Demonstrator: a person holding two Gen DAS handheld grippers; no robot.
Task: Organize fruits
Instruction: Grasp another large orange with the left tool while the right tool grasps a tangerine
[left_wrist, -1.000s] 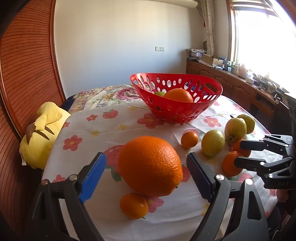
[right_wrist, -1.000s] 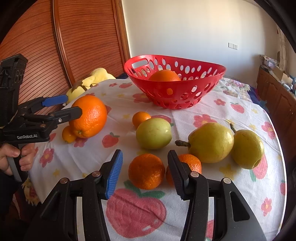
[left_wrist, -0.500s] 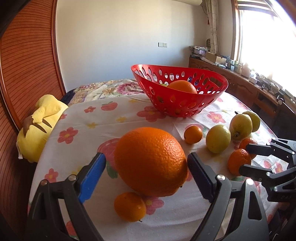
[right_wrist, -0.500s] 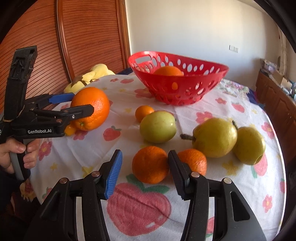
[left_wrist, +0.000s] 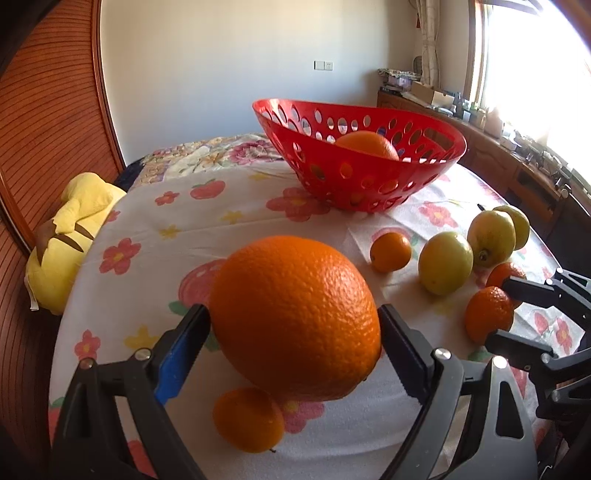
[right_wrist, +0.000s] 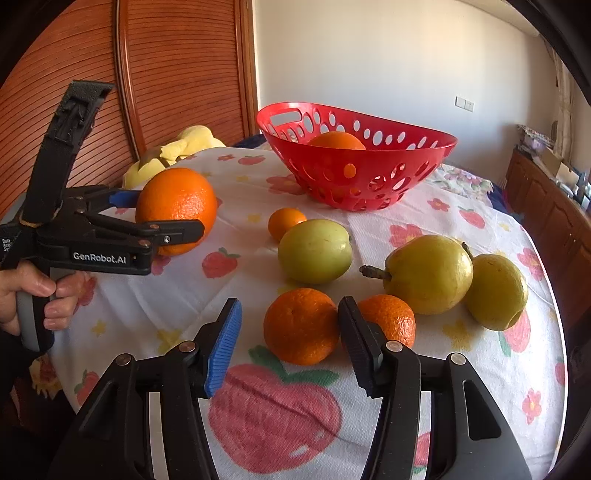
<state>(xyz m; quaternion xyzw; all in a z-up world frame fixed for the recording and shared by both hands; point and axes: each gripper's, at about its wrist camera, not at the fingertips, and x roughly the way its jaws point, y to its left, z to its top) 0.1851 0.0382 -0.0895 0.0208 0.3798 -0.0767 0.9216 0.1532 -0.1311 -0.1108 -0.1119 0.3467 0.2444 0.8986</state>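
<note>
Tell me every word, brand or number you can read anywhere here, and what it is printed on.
"GenRobot.AI": white lettering on the side of the black plastic left gripper, seen from the right wrist view.
Small white print at the far rear of that same gripper's body: cut off and too small to read.
Nothing readable on the red perforated plastic basket or the flower-and-strawberry printed tablecloth.

The left claw (left_wrist: 293, 334) points downward at a slant, its pads pressed against both sides of the big orange (left_wrist: 295, 317), which it holds just above the bench (left_wrist: 192, 229). A hand (right_wrist: 35, 295) wraps its grey handle. The right claw (right_wrist: 290, 332) slants down likewise, its jaws opening around a mandarin (right_wrist: 301, 325); the blue pad stands clear of it.
</note>
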